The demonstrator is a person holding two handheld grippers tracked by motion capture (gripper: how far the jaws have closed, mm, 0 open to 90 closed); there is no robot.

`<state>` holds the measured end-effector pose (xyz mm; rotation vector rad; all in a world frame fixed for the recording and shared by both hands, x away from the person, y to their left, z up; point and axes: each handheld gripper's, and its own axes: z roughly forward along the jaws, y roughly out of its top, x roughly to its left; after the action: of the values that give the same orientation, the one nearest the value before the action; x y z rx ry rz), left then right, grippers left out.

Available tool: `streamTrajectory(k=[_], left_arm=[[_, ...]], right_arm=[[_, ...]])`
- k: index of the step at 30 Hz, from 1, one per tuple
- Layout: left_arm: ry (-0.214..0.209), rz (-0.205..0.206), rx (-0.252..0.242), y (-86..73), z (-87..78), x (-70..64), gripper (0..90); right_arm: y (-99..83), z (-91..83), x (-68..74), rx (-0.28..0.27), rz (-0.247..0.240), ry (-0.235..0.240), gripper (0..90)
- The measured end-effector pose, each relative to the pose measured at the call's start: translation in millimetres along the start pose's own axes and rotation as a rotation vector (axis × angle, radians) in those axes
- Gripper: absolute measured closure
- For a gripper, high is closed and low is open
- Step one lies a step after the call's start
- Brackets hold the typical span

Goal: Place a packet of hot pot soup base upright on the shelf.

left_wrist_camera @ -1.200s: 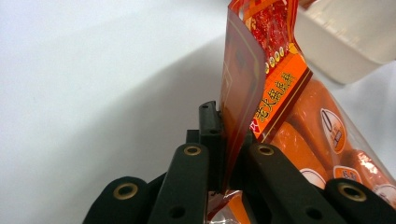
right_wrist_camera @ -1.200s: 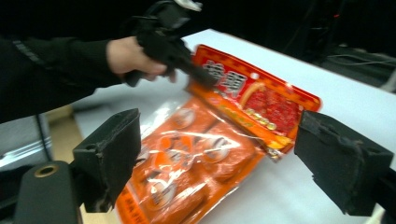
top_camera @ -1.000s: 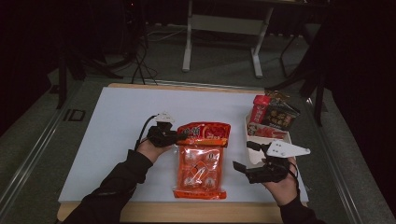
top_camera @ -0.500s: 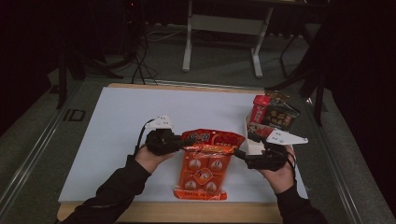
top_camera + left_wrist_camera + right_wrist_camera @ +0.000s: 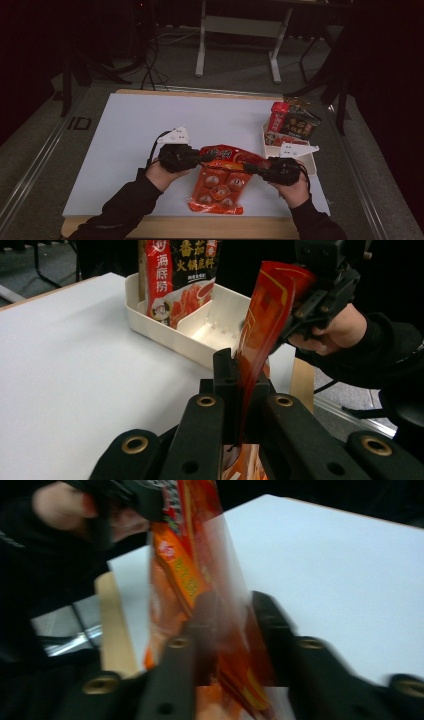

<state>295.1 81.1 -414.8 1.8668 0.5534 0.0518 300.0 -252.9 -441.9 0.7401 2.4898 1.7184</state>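
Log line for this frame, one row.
left gripper: shut on orange snack bag | right gripper: shut on bag | bag: top lifted

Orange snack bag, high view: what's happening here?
A person holds the orange-red plastic snack bag by its top edge with both grippers: the left gripper and the right gripper each have their jaws shut on it. The bag's lower end lies near the white table's front edge. A white plastic tray with packets stands to the right.

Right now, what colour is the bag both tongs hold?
Red-orange, with orange round pieces printed on the bag; the high view shows it best.
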Motion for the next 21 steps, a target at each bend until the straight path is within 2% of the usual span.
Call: streamTrajectory(k=[1, 4, 5, 8, 11, 12, 14, 16, 18, 21], left_arm=[[-0.003, -0.002, 0.001, -0.4, -0.2, 0.1, 89.4], [-0.016, 0.002, 0.001, -0.3, -2.2, 0.6, 89.2], [-0.03, 0.015, -0.007, 0.3, -5.1, 0.9, 89.2], [-0.056, 0.038, -0.031, 1.5, -11.5, 0.6, 87.9], [-0.076, 0.046, -0.051, 1.5, -16.8, -0.9, 81.5], [-0.079, 0.043, -0.054, 1.2, -18.1, -1.6, 77.1], [-0.054, 0.062, -0.063, -0.5, -21.1, -4.2, 64.2], [-0.031, 0.062, -0.07, -3.1, -22.7, -6.2, 46.8], [0.005, 0.053, -0.078, -6.0, -24.3, -7.8, 31.8], [0.021, 0.035, -0.067, -12.0, -26.2, -7.3, 12.4]], right_arm=[[0.6, -0.8, 1.1, 0.005, -0.004, 0.016, 89.6], [2.8, -1.6, 5.4, 0.023, -0.016, 0.022, 90.0], [4.5, -2.8, 7.0, 0.026, -0.014, 0.028, 90.0], [14.6, -9.7, 15.8, 0.007, -0.008, 0.052, 90.0], [24.8, -14.9, 25.0, -0.004, -0.02, 0.052, 90.0], [28.5, -16.4, 28.0, -0.004, -0.034, 0.05, 90.0], [36.0, -19.1, 33.0, -0.01, -0.055, 0.049, 90.0], [43.3, -22.0, 36.2, -0.013, -0.074, 0.034, 90.0], [50.3, -25.7, 36.1, -0.027, -0.077, 0.026, 90.0], [61.2, -34.3, 34.3, -0.057, -0.078, 0.012, 90.0]])
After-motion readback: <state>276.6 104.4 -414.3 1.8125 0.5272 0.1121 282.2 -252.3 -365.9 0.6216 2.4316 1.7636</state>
